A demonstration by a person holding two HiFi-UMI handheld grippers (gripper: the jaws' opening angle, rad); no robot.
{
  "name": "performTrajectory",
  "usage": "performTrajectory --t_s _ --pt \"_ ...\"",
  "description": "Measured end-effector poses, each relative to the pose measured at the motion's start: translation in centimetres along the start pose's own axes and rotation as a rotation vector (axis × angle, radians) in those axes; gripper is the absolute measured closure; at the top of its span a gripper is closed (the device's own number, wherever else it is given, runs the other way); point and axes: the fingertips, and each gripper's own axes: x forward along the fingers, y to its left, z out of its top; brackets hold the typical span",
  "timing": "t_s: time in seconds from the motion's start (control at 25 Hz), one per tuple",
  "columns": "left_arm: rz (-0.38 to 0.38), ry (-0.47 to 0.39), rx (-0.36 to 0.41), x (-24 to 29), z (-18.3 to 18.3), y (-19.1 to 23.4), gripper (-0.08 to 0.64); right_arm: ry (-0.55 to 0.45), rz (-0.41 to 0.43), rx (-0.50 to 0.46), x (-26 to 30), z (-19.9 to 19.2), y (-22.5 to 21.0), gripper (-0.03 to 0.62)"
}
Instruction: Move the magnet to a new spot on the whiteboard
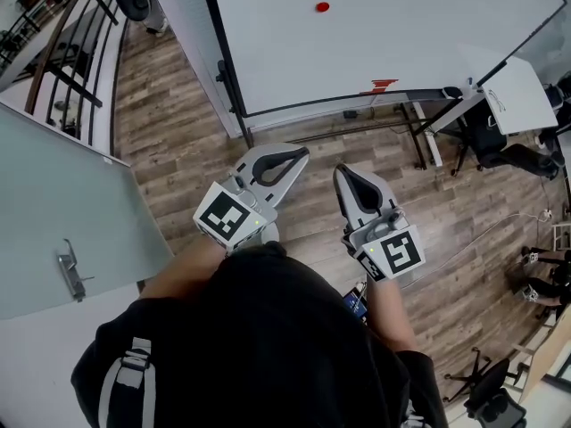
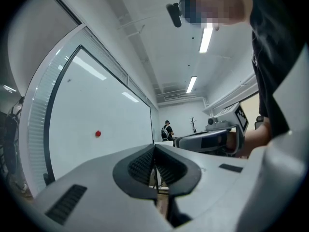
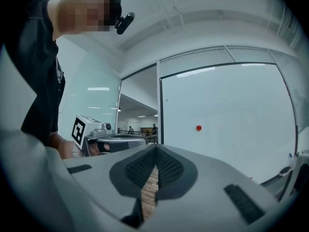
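A small round red magnet [image 1: 322, 7] sticks to the big whiteboard [image 1: 401, 34] ahead; it also shows as a red dot [image 2: 98, 134] in the left gripper view and as a red dot [image 3: 198, 127] in the right gripper view. My left gripper [image 1: 303, 154] and right gripper [image 1: 340, 173] are held low and side by side over the wood floor, well short of the board. Both are shut with nothing between the jaws. The left gripper's tips [image 2: 155, 149] meet, and so do the right gripper's tips [image 3: 155, 150].
The whiteboard stands on a black wheeled frame [image 1: 234, 87] with a tray along its lower edge holding a red item [image 1: 384, 85]. A glass door with a handle [image 1: 70, 273] is at left, a railing [image 1: 62, 52] behind it. Desks and office chairs [image 1: 500, 141] stand at right. A person [image 2: 167, 130] stands far off.
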Motion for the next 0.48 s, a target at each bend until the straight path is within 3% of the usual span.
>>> performTrajectory --t_s 0.48 --pt "-0.033 -0.013 -0.015 1.7 -0.6 8.9 0.555 0.016 -0.052 0.0 9.2 -0.6 -3.4 0.595"
